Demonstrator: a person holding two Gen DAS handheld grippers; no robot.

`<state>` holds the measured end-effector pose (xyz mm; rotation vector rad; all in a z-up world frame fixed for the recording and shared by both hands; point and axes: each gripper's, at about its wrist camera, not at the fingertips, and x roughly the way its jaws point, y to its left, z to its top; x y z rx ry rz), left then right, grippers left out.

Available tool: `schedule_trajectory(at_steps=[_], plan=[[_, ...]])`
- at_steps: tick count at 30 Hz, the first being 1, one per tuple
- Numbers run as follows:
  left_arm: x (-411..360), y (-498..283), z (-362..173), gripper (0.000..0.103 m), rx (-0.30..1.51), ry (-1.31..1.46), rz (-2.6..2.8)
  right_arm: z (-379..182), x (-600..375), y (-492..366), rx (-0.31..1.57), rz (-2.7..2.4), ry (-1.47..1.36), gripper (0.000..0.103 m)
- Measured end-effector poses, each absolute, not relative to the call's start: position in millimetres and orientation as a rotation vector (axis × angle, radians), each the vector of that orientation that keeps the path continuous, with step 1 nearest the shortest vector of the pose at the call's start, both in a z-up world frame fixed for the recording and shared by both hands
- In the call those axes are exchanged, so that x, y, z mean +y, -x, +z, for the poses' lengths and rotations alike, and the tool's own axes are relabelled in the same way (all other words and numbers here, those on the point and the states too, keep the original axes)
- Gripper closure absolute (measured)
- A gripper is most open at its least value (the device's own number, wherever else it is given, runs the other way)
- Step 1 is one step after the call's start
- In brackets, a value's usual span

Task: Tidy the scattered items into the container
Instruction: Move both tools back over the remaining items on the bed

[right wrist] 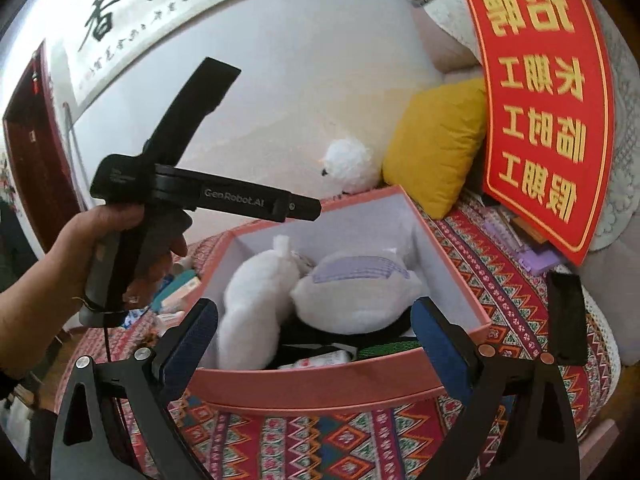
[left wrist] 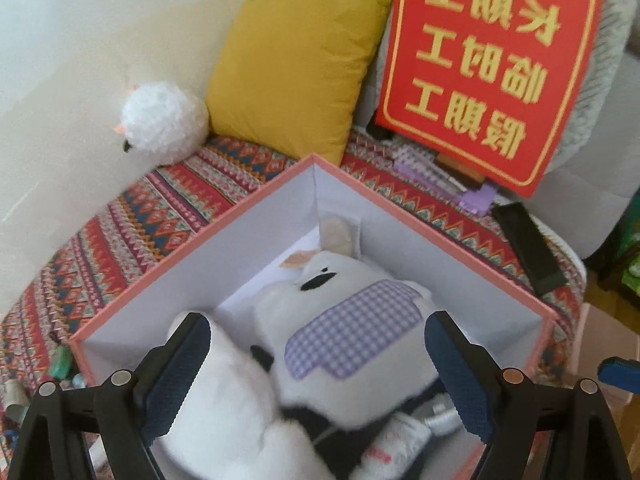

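Patterned woven cloth (right wrist: 500,280) bears pink box (left wrist: 224,236) of plush toys (left wrist: 352,320); both tongs (left wrist: 316,372) (right wrist: 316,344) apart.

Patterned cloth (right wrist: 500,280) in red, blue and green zigzags covers the whole surface. Sitting square on it, the pink box (left wrist: 224,216), open-topped. Behind that, a yellow cushion (left wrist: 296,64) stands propped on the cloth, with a white fluffy ball (left wrist: 164,120) just beside it. Off to the right, a black bar (left wrist: 528,248) lies flat near the edge, and a purple block piece (left wrist: 476,198) sits under the red sign (left wrist: 492,68).
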<state>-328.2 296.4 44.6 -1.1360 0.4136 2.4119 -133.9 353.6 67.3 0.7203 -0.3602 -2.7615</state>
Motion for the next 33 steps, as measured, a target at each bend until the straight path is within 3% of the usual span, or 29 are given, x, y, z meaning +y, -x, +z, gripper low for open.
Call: schedule_trajectory(at_steps=[9,18,33], plan=[[220.0,247.4,93.6,0.012,0.321,1.030,2.472,117.1,282.2,74.7,-0.238,-2.734,-0.626,0.003],[75.7,151.8,110.9,0.006,0.151,0.975,2.644,135.6,167.7,23.3,-0.062,-2.612,-0.595,0.001],[-225.2,36.1,37.5,0.002,-0.250,1.136,3.021,94.0,-37.9,6.7,0.257,-2.315,-0.705,0.001]])
